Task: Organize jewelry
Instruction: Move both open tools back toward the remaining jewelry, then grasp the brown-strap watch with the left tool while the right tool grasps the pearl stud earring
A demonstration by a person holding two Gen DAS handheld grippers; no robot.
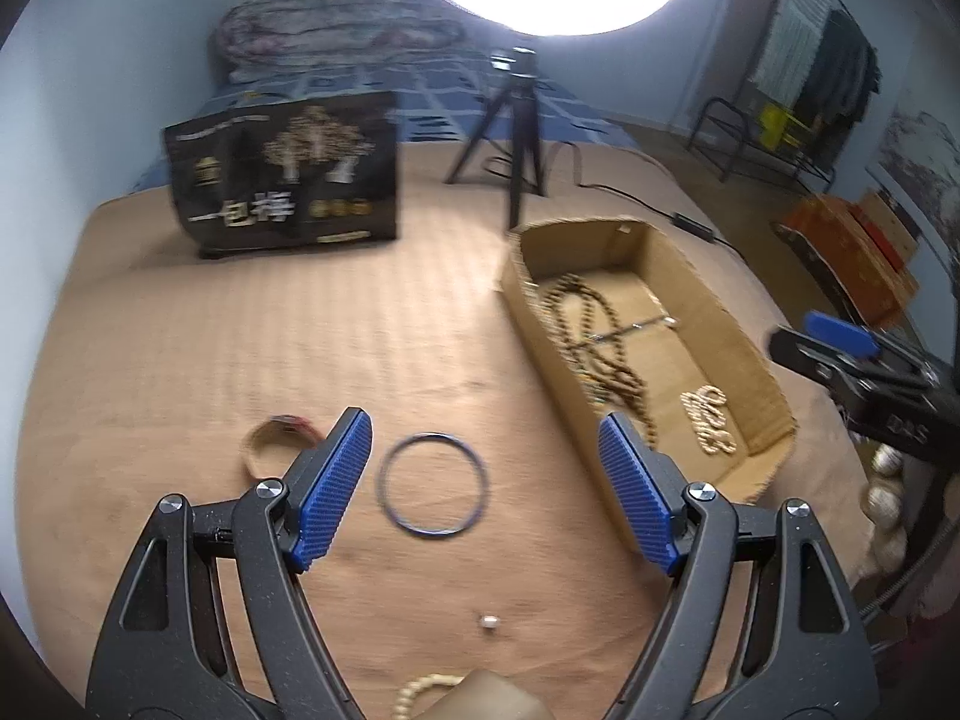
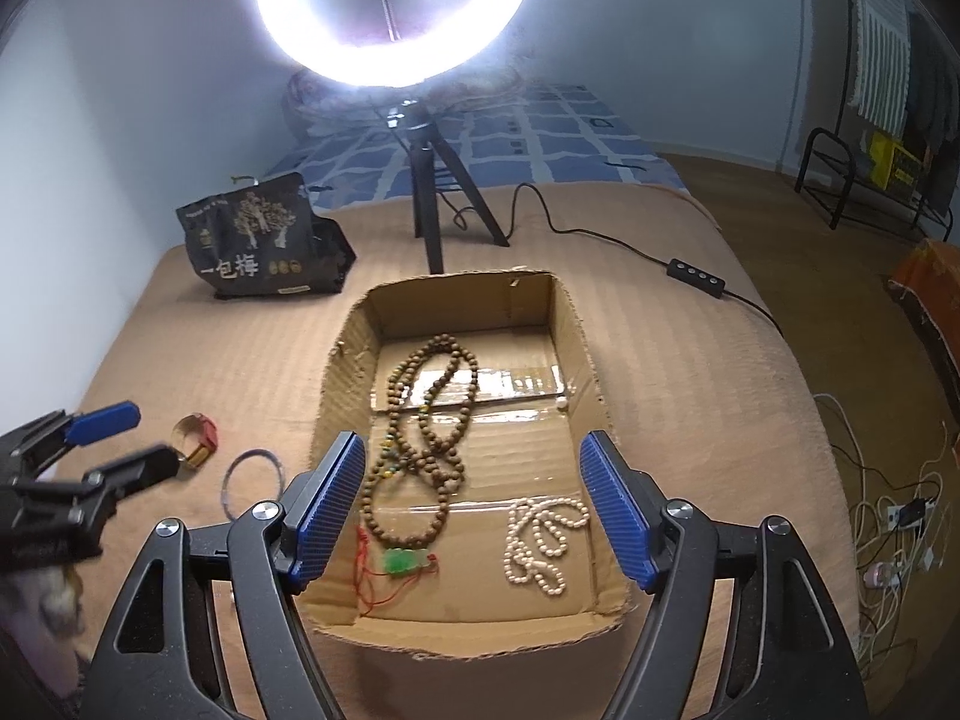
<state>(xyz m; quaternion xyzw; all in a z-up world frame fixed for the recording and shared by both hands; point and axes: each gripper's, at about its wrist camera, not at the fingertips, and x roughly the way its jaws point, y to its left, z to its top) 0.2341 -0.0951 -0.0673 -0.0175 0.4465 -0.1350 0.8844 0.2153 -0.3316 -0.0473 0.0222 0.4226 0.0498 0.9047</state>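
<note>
Where it lies flat, the bangle (image 1: 432, 485) is thin, dark, round.

Bedroom in home. Work surface is bed (image 2: 690, 360) under tan cover; blue patterned sheet (image 2: 540, 138) and bunched quilt (image 1: 336, 24) at far end. Clothes rack (image 1: 834, 66) with hanging garments by wall. Ring light (image 2: 396, 12) on small tripod (image 2: 432, 204) stands on bed, cable trailing. Snack bag (image 1: 288, 174) nearby.
</note>
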